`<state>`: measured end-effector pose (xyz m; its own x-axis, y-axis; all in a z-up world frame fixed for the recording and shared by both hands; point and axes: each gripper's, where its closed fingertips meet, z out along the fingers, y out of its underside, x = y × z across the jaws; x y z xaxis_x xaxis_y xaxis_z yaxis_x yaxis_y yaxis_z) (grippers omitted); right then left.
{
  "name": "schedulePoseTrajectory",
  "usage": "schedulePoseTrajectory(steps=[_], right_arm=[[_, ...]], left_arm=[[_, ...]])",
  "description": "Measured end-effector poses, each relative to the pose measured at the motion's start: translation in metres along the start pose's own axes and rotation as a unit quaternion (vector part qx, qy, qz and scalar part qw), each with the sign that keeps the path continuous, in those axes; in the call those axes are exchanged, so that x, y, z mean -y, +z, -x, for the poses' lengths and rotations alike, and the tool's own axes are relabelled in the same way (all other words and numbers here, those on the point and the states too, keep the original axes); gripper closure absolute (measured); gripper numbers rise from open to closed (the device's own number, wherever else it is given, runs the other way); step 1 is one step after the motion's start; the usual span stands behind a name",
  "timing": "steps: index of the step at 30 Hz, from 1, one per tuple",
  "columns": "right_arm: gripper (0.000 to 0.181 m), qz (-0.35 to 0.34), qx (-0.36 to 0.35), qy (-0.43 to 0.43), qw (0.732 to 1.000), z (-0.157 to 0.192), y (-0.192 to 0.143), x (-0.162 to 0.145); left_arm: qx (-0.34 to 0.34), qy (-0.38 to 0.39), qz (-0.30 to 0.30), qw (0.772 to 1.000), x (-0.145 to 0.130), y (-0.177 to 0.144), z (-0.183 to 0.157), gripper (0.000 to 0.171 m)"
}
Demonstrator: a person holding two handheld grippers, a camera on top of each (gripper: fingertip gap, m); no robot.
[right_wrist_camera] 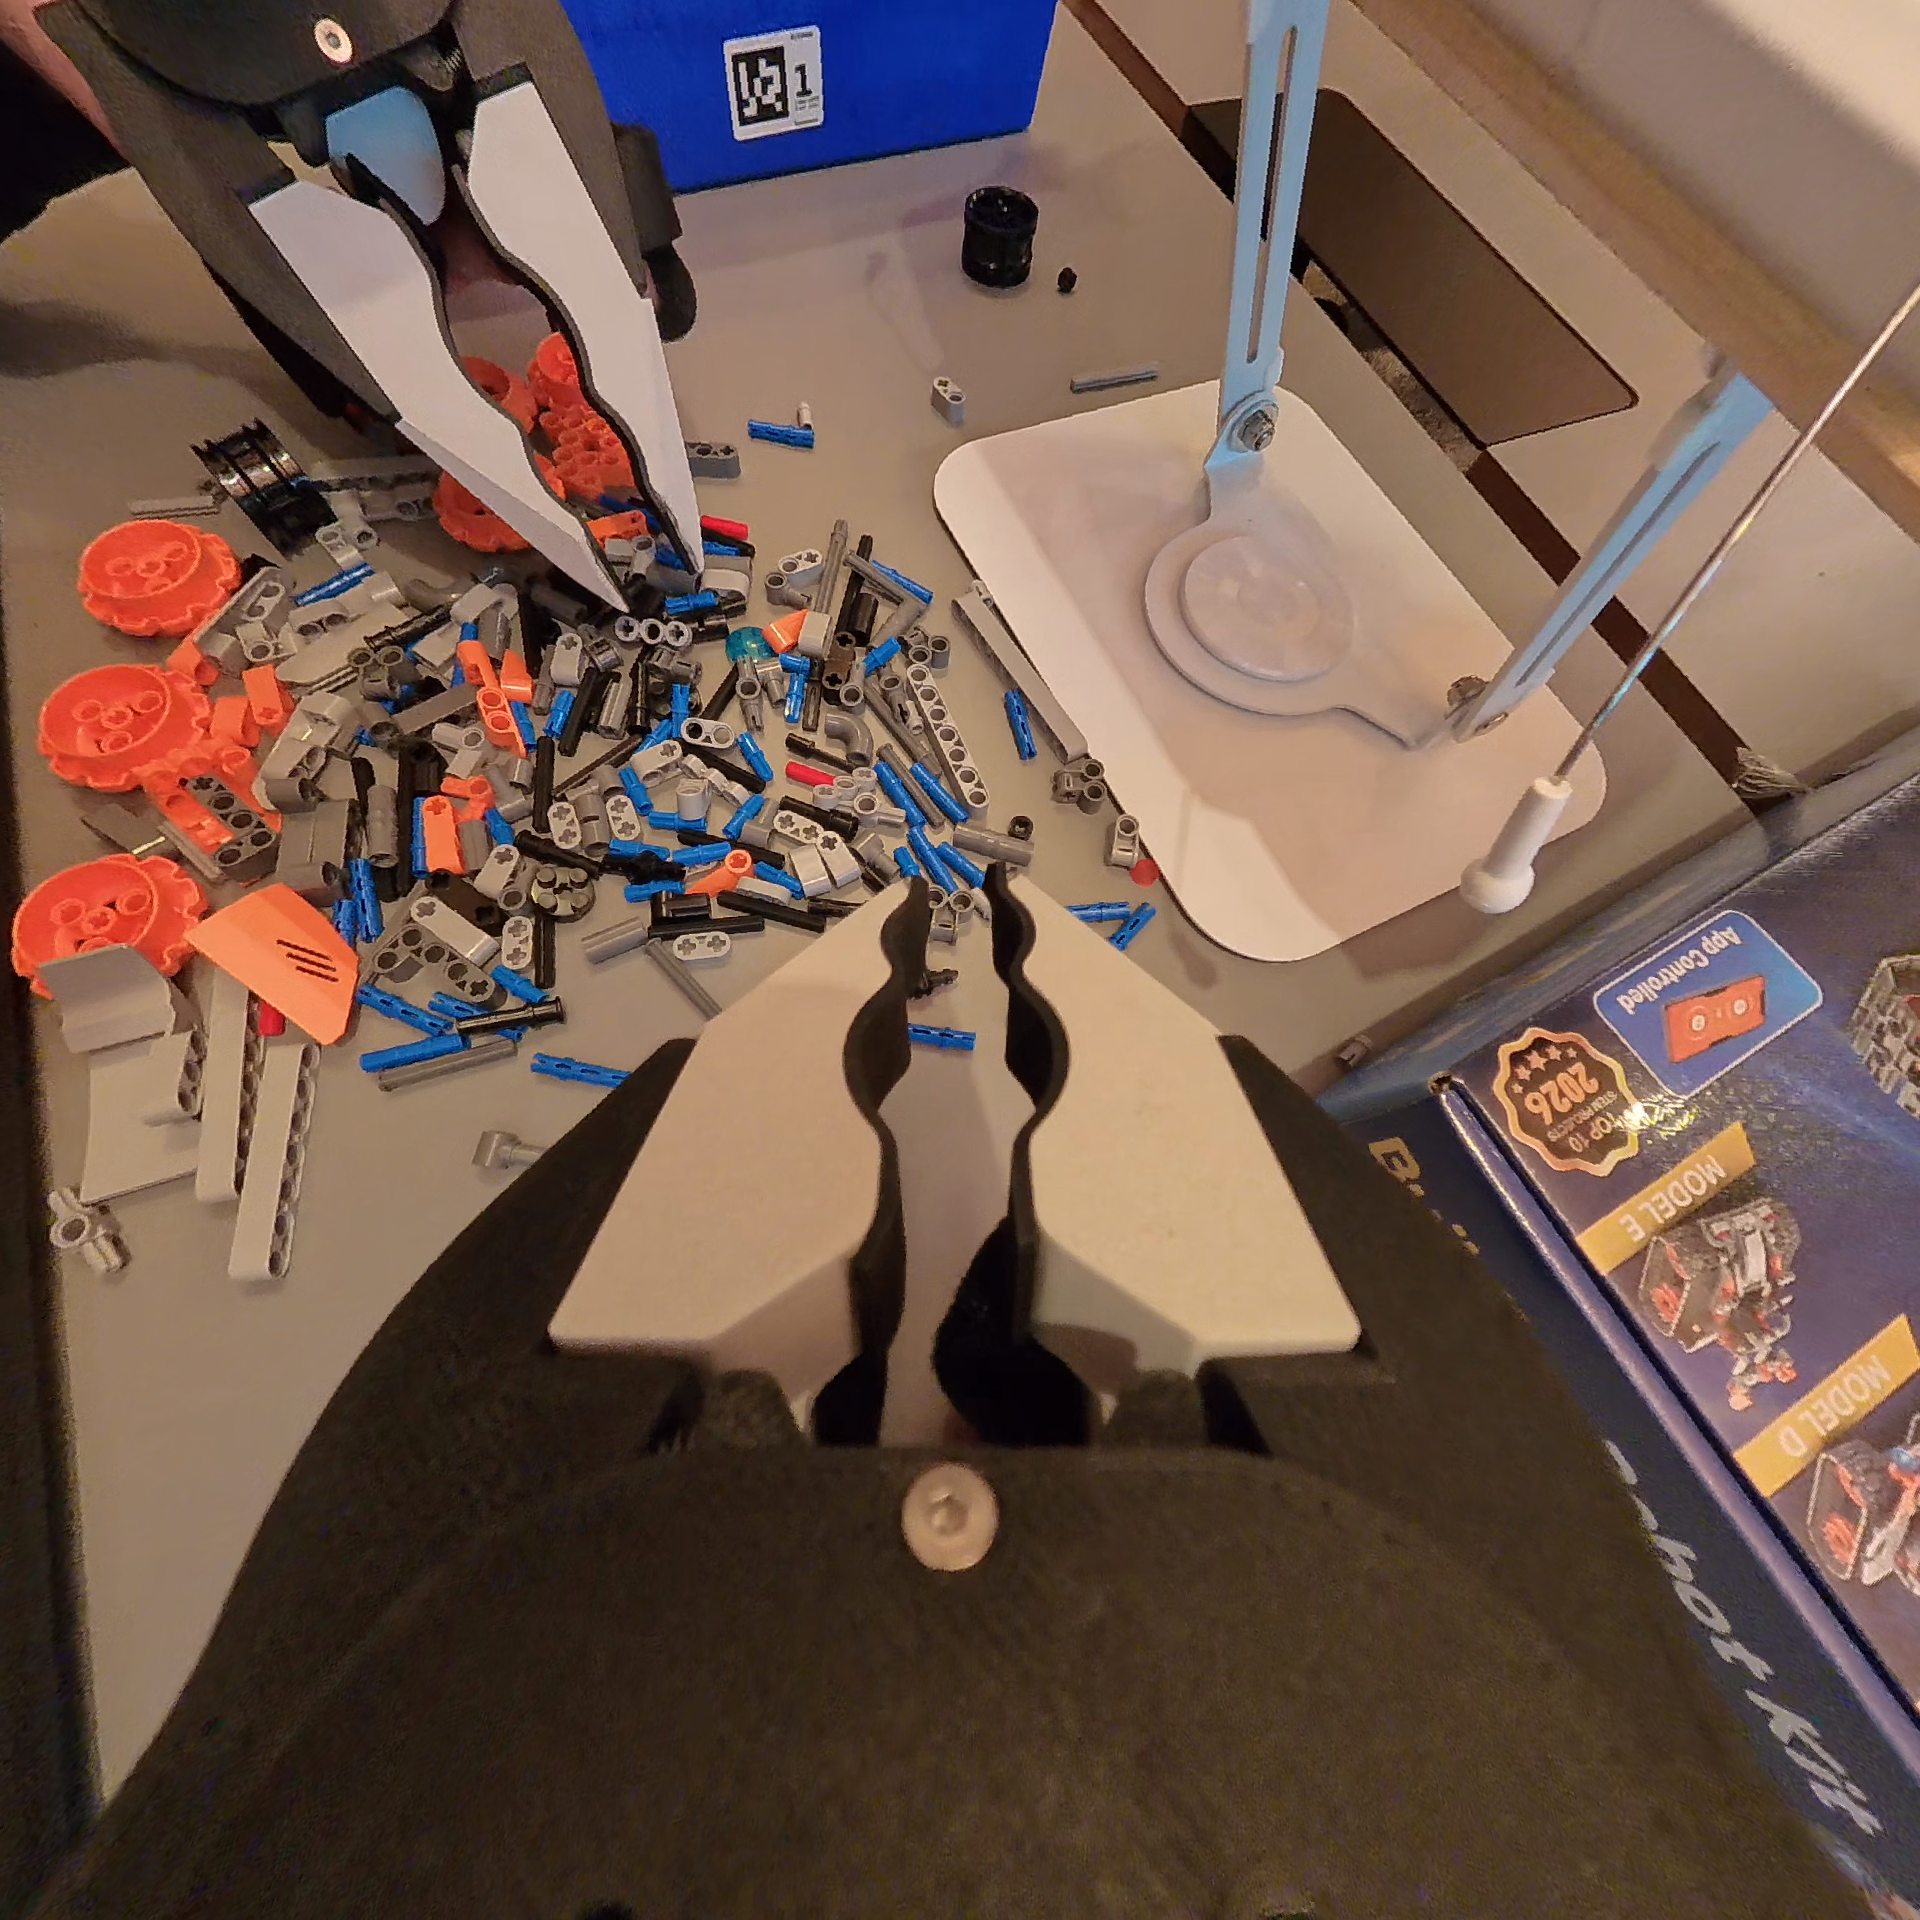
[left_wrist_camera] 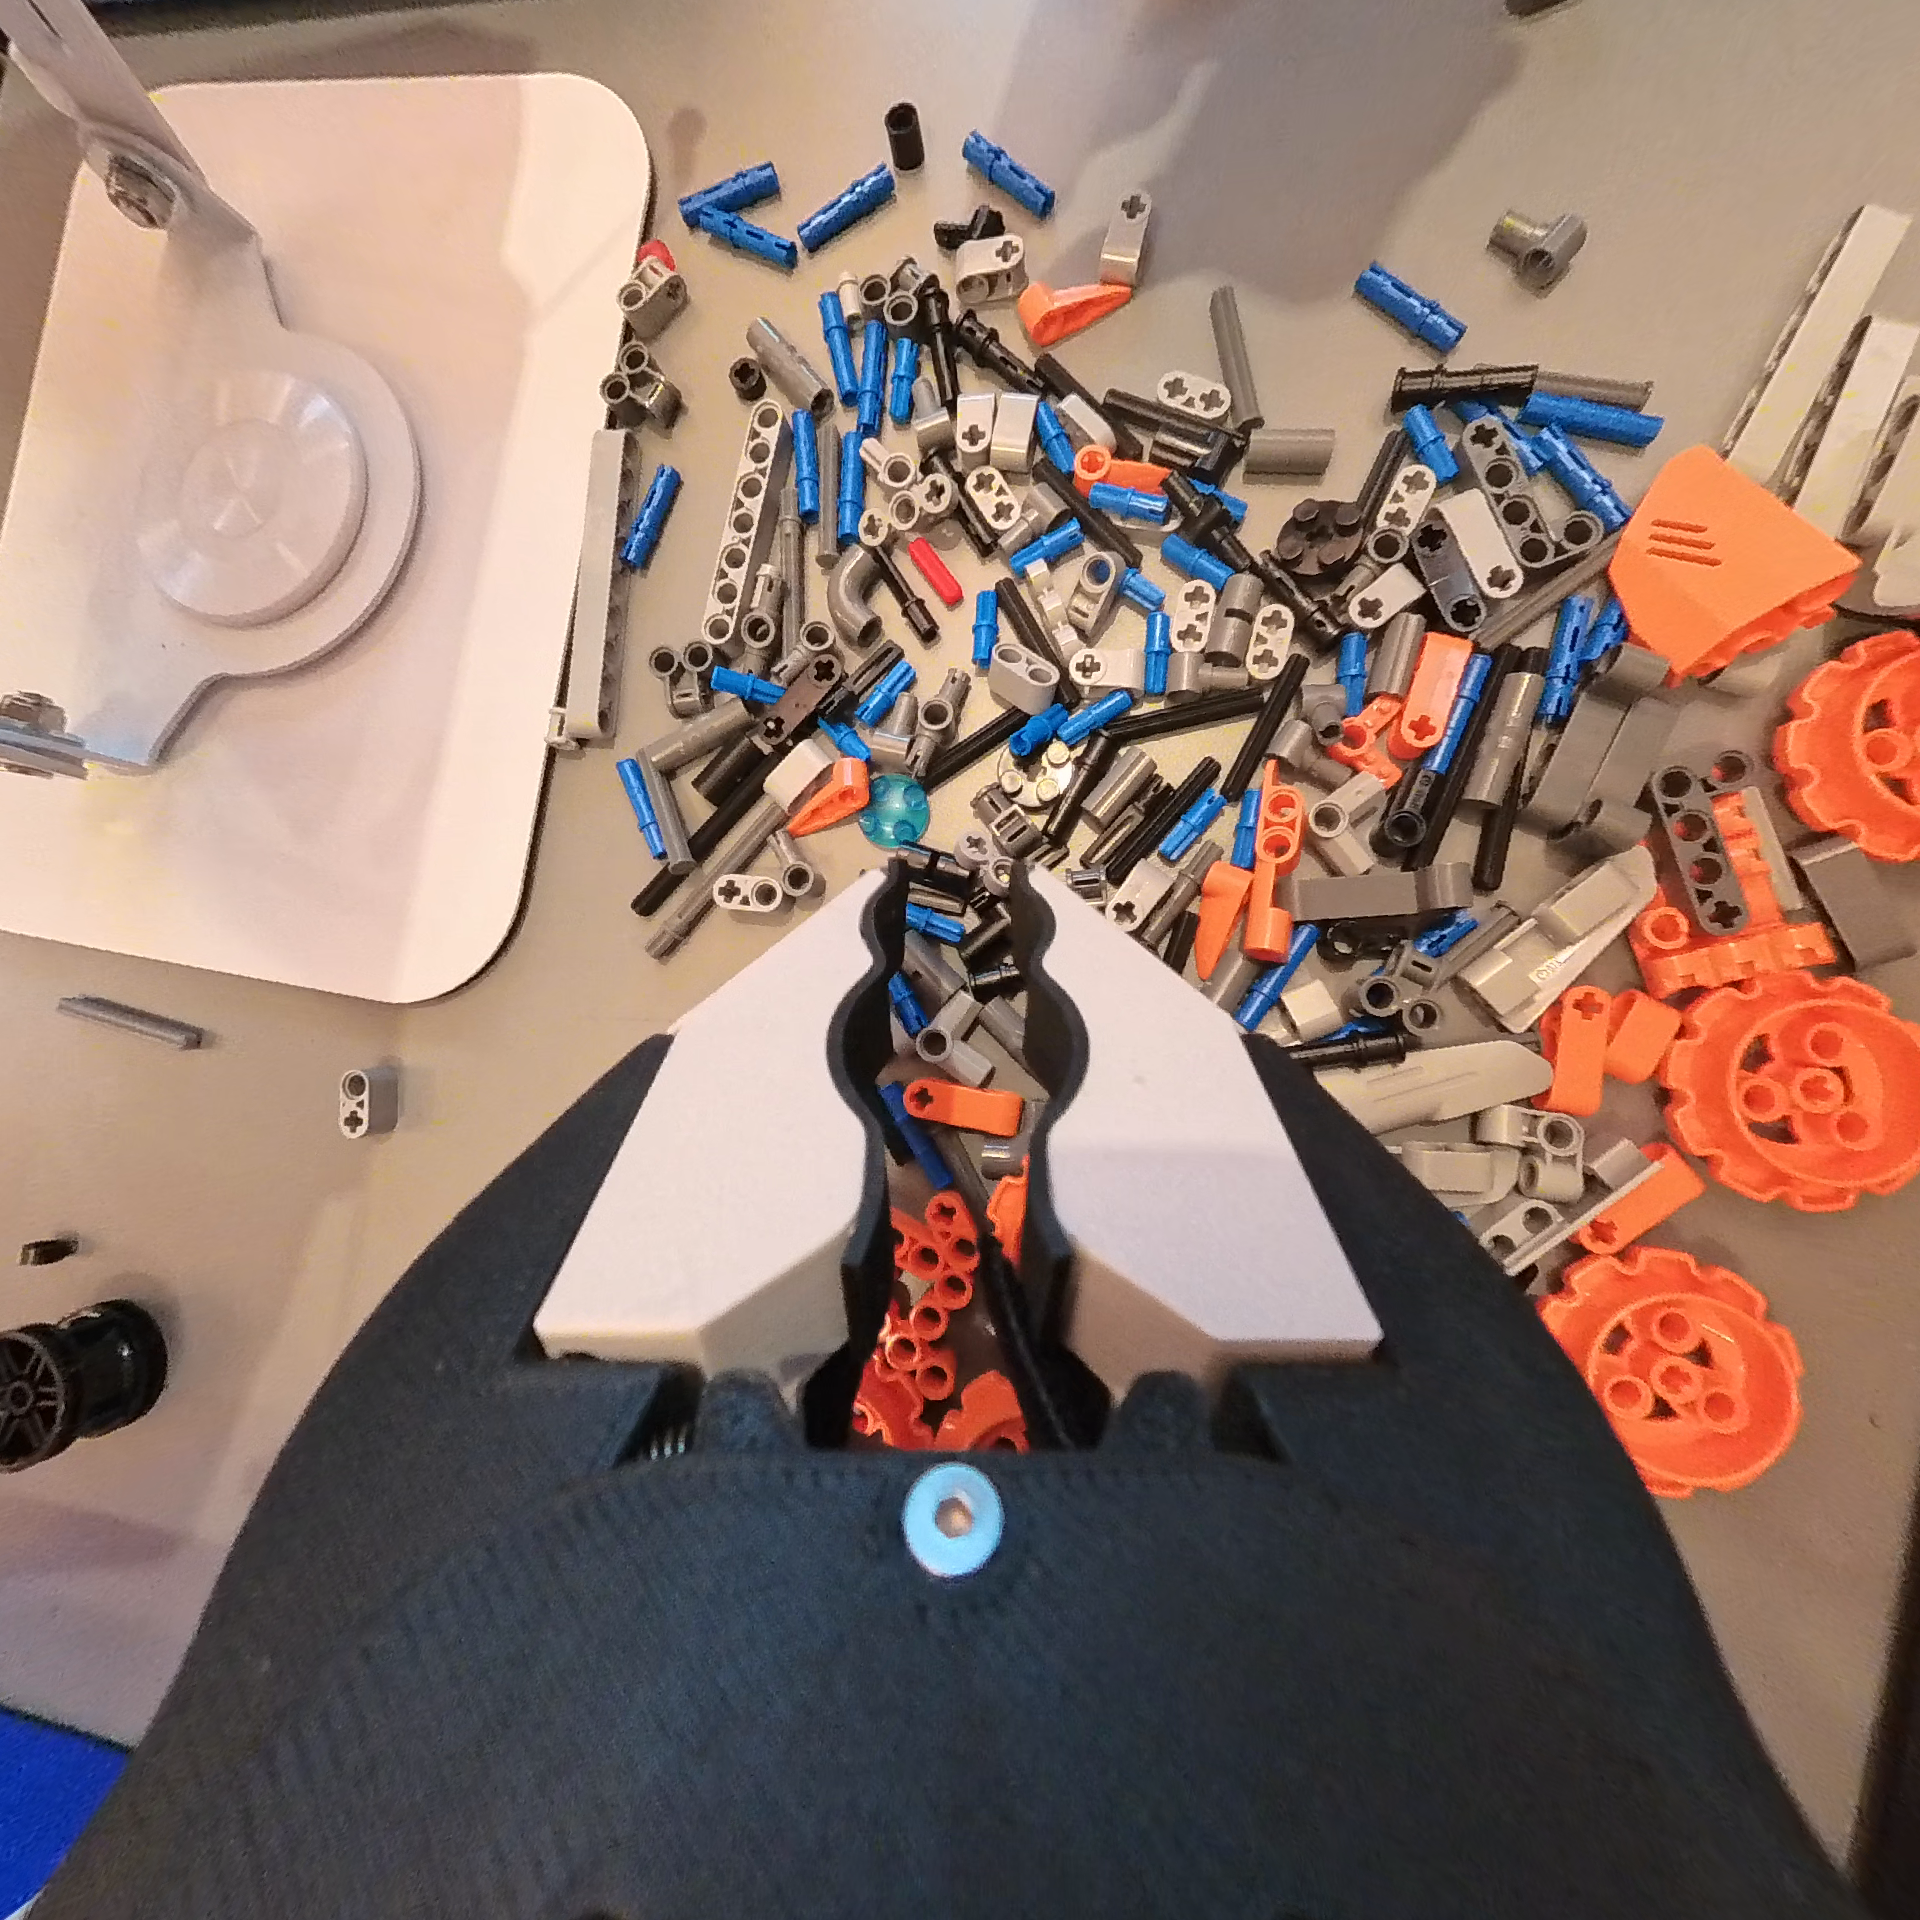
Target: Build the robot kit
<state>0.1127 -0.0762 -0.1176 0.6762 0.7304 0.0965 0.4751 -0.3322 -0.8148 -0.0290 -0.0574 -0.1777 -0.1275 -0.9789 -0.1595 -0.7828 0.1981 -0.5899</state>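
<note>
Building-kit parts [left_wrist_camera: 1195, 644] in blue, grey, black and orange are spread in a loose pile across the grey table [right_wrist_camera: 790, 312]. Left gripper [left_wrist_camera: 951, 878] is seen lowered into the near edge of the pile, its jaws slightly parted with nothing clamped between them; a teal round piece [left_wrist_camera: 896, 805] lies just beyond its tips. Right gripper [right_wrist_camera: 951, 899] is held above the pile's right edge, jaws parted and empty. Orange wheels [right_wrist_camera: 109, 722] are gathered at the left, a white lamp base [right_wrist_camera: 1039, 488] at the far right, a printed kit box [right_wrist_camera: 1714, 1195] at the near right.
</note>
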Motion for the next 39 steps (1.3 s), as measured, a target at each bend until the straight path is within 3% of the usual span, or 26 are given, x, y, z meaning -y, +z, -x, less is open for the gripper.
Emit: schedulePoseTrajectory(steps=[39], right_arm=[[0.17,0.012,0.016,-0.005,1.0,0.007,0.009,-0.005]], left_arm=[[0.032,0.001,-0.048,0.998,0.013,0.003,0.01,0.149]])
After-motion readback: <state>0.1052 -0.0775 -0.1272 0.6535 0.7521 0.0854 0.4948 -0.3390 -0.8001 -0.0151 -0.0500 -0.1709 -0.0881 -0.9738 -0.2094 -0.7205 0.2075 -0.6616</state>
